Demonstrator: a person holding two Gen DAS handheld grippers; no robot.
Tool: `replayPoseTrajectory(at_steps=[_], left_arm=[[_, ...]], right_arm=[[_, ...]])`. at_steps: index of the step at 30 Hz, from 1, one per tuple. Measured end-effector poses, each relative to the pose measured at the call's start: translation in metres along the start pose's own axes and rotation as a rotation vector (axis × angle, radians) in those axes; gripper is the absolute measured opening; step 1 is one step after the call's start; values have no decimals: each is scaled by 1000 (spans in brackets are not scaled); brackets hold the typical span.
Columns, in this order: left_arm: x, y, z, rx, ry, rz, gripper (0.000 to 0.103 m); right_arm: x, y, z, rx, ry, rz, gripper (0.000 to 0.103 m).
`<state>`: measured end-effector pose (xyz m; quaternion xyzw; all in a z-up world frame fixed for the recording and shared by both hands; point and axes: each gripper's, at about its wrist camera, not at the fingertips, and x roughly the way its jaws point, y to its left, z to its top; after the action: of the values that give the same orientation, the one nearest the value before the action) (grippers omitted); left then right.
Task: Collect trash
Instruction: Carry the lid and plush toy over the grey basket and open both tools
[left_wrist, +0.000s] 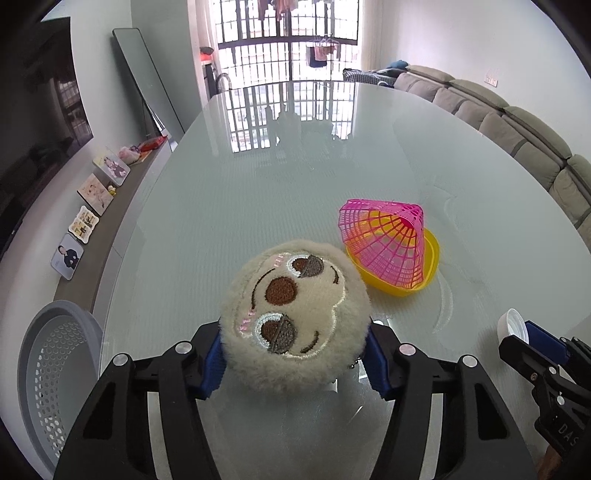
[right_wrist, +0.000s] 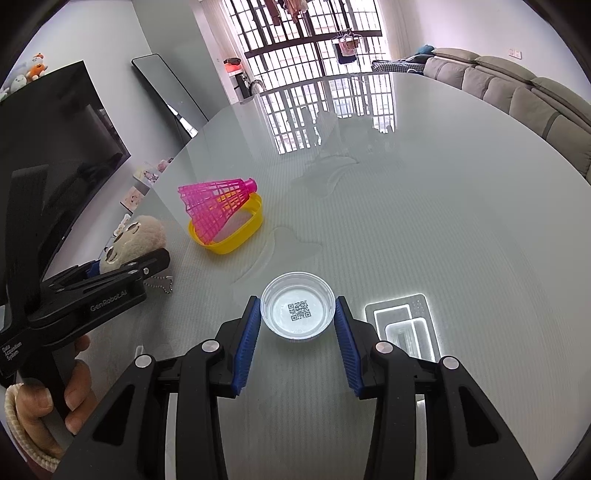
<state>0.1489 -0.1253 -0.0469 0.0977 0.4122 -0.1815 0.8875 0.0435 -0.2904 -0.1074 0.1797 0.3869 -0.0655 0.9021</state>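
My left gripper (left_wrist: 295, 354) is shut on a beige plush sloth head (left_wrist: 295, 314) with a ball chain, held just over the glass table (left_wrist: 258, 184); the plush also shows in the right wrist view (right_wrist: 138, 236). My right gripper (right_wrist: 298, 325) has its blue pads against both sides of a white plastic lid (right_wrist: 298, 308) with a QR code inside, resting on the table. The lid's edge shows in the left wrist view (left_wrist: 511, 326). A pink plastic shuttlecock (left_wrist: 384, 240) lies in a yellow dish (left_wrist: 424, 269), also in the right wrist view (right_wrist: 218, 206).
A grey perforated basket (left_wrist: 55, 373) stands below the table's left edge. A shelf with photo frames (left_wrist: 94, 192) runs along the left wall under a TV (right_wrist: 55, 147). A sofa (left_wrist: 517, 129) lines the right side.
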Motion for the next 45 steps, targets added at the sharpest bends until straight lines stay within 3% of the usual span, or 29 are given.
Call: replayPoseTrajectory(at_steps=[19,45], left_arm=[[-79,17,-41,-34,-66,40,59],[-118,126,-102,-174,-82,138,59]], right_arm=[[-33,23,-17,-27,-30,31,40],[-30,169,-42,-252,12,132,40]])
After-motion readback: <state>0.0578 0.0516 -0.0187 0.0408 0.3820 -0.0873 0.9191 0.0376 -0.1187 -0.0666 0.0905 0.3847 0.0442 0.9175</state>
